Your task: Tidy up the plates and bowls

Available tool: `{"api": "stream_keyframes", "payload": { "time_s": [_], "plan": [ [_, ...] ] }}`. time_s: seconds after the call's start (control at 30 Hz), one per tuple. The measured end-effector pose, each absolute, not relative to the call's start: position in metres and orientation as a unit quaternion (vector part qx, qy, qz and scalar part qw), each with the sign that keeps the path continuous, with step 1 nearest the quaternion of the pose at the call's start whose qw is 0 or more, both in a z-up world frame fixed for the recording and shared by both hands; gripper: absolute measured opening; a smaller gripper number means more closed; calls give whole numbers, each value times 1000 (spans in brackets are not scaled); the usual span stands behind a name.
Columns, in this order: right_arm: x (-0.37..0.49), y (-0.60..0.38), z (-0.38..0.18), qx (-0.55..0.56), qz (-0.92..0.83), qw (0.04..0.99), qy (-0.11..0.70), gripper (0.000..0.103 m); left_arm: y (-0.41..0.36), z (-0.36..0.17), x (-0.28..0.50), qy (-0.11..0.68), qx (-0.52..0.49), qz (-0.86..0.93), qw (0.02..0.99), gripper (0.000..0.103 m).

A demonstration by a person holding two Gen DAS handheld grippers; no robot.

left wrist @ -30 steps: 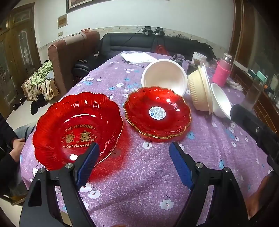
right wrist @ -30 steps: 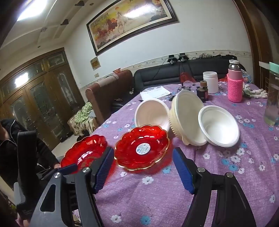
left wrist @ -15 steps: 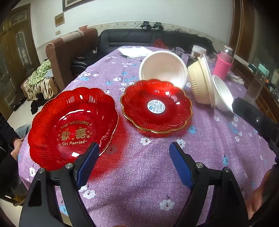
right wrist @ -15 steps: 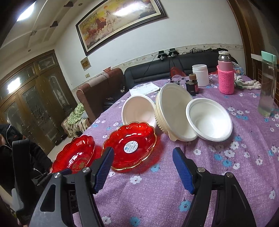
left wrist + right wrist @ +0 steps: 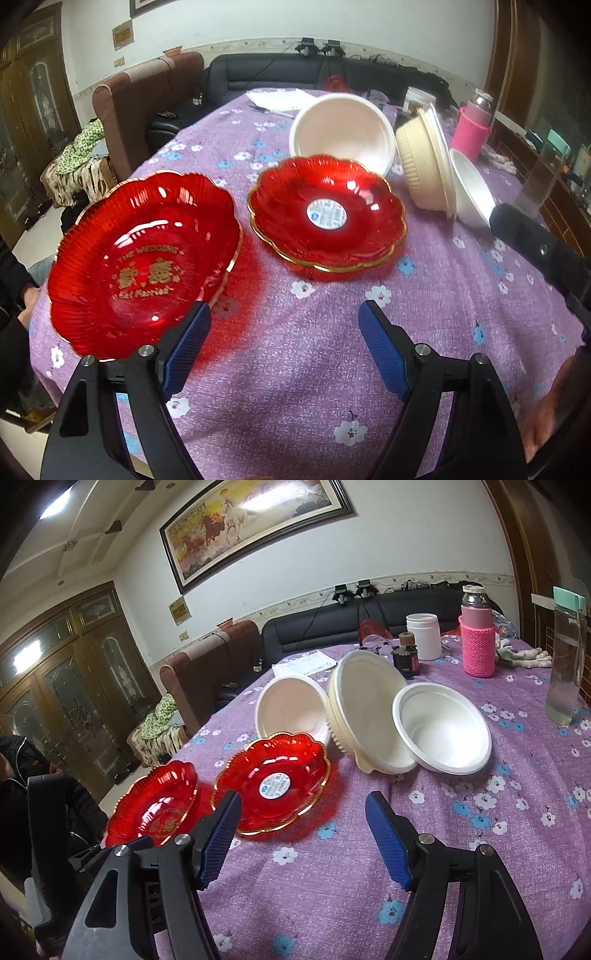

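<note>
Spread across a purple flowered tablecloth point(image 5: 295, 369), two red scalloped plates are seen side by side: the lettered plate point(image 5: 144, 258) at the table's left edge and the stickered plate point(image 5: 327, 214) just beside it. Behind them, a white bowl point(image 5: 291, 709) is tipped against the stickered plate's far rim, while a cream ribbed bowl point(image 5: 364, 720) stands on edge against a smaller white bowl point(image 5: 443, 731). Both the left gripper point(image 5: 284, 347) and the right gripper point(image 5: 301, 840) are held above the cloth with jaws spread wide and nothing grasped.
</note>
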State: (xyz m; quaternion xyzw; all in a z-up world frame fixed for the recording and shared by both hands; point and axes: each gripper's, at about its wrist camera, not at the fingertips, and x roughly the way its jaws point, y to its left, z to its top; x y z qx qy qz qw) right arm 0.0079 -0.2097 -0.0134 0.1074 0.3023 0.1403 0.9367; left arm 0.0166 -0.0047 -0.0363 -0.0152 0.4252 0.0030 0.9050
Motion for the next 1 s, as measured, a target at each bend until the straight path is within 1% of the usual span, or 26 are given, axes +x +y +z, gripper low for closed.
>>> {"api": "stream_keyframes", "payload": {
  "time_s": [0.13,0.37,0.43,0.57,0.73,0.8,0.87,1.0],
  "plan": [
    [17,-218,-23,118,129,932,318,72,-12,-45,19,440,-10,-6,898,83],
    [30,-219,-30,135,137,923,332,72,-11,-45,22,441,-9,-1,897,83],
    [30,-215,-29,139,146,922,329,72,-5,-41,20,438,-15,-4,899,83],
    [34,-195,-26,113,154,925,329,72,3,-36,22,440,-36,-15,897,83],
    [38,-193,-27,138,154,921,330,72,7,-21,5,440,-29,-27,897,83],
    [37,-188,-20,127,165,923,323,72,16,-8,-9,427,-19,-34,904,83],
    [37,-179,-14,125,183,920,323,72,37,4,-24,408,0,-2,913,83],
    [46,-147,-17,132,225,899,353,72,99,19,-37,386,1,75,919,83]
  ]
}}
